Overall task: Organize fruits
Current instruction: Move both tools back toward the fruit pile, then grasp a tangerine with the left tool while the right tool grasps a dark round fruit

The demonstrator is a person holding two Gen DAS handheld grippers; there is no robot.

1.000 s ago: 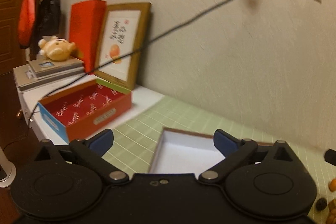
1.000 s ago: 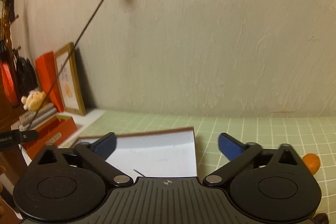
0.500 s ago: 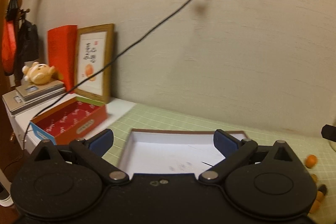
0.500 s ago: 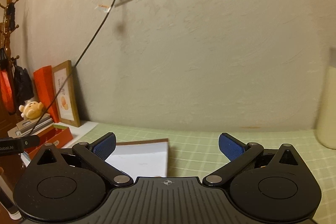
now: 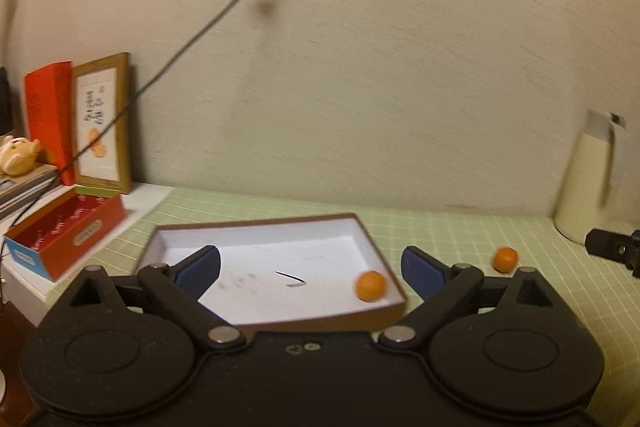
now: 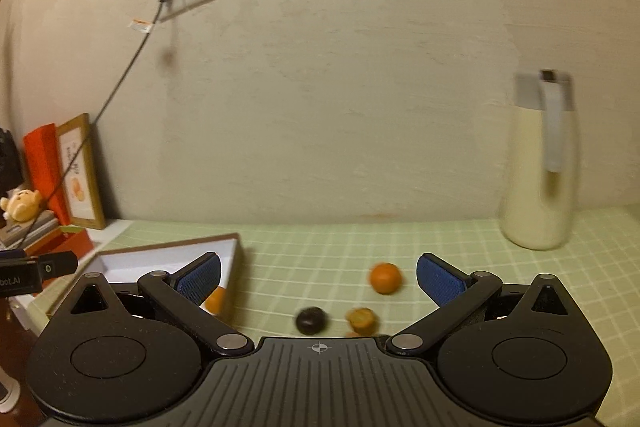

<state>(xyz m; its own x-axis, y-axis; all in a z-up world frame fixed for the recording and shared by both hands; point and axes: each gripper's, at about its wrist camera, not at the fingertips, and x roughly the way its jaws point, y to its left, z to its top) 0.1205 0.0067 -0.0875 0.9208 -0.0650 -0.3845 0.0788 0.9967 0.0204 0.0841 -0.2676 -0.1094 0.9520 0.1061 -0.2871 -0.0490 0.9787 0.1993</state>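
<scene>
Three small fruits lie on the green checked surface [image 6: 460, 239] just ahead of the right hand-held gripper [image 6: 318, 277]. A round orange one [image 6: 385, 278] sits a little toward its right finger, and a dark, almost black one [image 6: 311, 319] and a brownish-orange one [image 6: 362, 320] lie nearer the body, side by side. The gripper's blue pads [image 6: 438, 283] stand wide apart with nothing between them.

Beyond the left finger is the shallow white-lined box [image 6: 168, 253], where the fruit seems meant to go. One orange fruit [image 5: 371, 285] already rests in its right near corner, as the left wrist view shows.

The left hand-held gripper [image 5: 310, 267] hangs over the box with nothing between its pads; its jaws are wide but closing a little. Off to its right another orange fruit [image 5: 505, 259] lies on the surface outside the box.

To my eye these fruits are light, round and smooth-skinned, so they will likely roll at a nudge. They probably give a bit under pressure, and the brownish one looks softer or wrinkled, though blur makes that uncertain. I would take each across its widest middle, pads on opposite sides and low enough that it does not squirt out, and close gently rather than hard.
</scene>
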